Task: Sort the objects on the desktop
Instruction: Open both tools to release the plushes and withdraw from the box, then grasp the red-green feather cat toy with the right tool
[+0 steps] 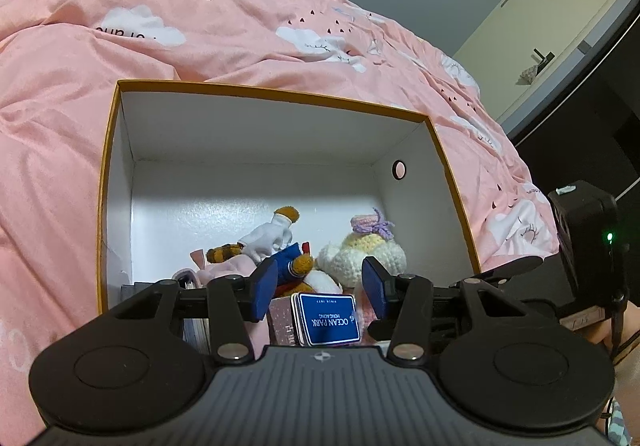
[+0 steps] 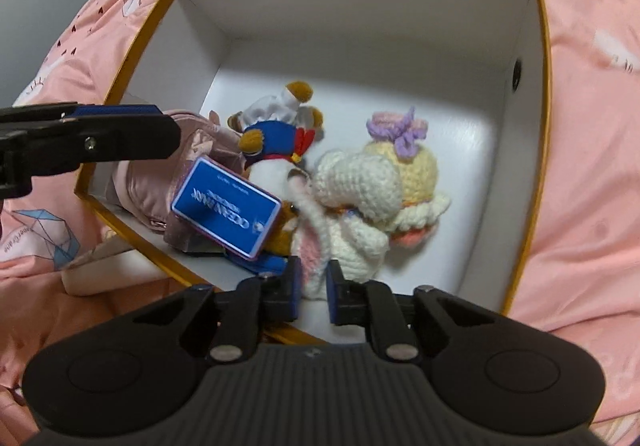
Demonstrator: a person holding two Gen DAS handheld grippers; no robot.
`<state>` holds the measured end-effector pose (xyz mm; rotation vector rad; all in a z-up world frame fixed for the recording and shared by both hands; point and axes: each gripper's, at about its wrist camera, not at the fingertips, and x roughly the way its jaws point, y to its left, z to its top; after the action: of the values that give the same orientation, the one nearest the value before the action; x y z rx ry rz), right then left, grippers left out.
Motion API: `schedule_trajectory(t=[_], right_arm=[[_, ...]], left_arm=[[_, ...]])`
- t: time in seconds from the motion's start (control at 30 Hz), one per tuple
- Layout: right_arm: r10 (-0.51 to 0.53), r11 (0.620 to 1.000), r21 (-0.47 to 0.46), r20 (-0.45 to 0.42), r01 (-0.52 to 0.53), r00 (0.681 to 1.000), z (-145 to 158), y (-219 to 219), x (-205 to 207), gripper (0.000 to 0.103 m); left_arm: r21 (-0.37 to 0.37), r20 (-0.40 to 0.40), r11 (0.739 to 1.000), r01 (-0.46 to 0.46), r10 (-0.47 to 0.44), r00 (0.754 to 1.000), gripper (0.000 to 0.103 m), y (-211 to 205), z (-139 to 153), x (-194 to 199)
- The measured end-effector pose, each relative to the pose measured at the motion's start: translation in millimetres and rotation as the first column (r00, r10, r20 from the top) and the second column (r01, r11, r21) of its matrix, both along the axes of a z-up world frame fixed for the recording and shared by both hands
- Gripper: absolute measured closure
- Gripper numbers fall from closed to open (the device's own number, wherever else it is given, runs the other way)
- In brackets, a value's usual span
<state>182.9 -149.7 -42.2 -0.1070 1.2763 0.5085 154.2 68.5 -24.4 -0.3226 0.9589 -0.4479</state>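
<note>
A white box with an orange rim (image 1: 264, 90) (image 2: 540, 86) lies open on a pink duvet. Inside are a blue Ocean Park tin (image 1: 326, 318) (image 2: 226, 206), a bear plush in a blue sailor top (image 1: 288, 270) (image 2: 276, 138), a cream crochet toy with a purple bow (image 1: 368, 246) (image 2: 360, 182) and a pink satin pouch (image 2: 140, 190). My left gripper (image 1: 320, 282) hovers open over the box's near side, with nothing between its pads. My right gripper (image 2: 312, 280) points down into the box. Its jaws stand narrow on the pink-and-white lower edge of the crochet toy.
The pink cloud-print duvet (image 1: 200, 46) surrounds the box on all sides. A flat white item (image 2: 104, 270) lies outside the box's near-left corner. A cream door (image 1: 560, 18) and dark furniture (image 1: 592, 126) stand at the far right. The box's far half is bare floor.
</note>
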Motion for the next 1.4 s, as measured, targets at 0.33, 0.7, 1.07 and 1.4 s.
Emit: schedule_trajectory(t=[0.33,0.7,1.07,1.4], right_arm=[[0.017,0.997,0.076,0.174,-0.030,0.985,41.7,-7.7,-20.3,0.080],[-0.005,0.971,0.218,0.438,-0.101,0.899,58.1,-7.7,-75.9,0.060],[-0.164,0.969,0.238,0.418,0.066,0.893,55.5,-47.2,-107.3,0.051],[-0.132,0.970,0.237,0.360,0.046,0.924,39.7,-54.6,-169.5,0.056]], left_arm=[[0.012,0.101,0.998,-0.058,0.056,0.993,0.049,10.6,25.5,-11.4],[0.246,0.351,0.958,-0.146,0.052,0.935,0.045,10.9,58.8,-77.5],[0.209,0.149,0.977,-0.038,0.006,0.989,0.043,11.5,24.8,-107.9],[0.285,0.051,0.934,0.213,-0.237,0.970,0.043,-43.4,-10.1,-140.4]])
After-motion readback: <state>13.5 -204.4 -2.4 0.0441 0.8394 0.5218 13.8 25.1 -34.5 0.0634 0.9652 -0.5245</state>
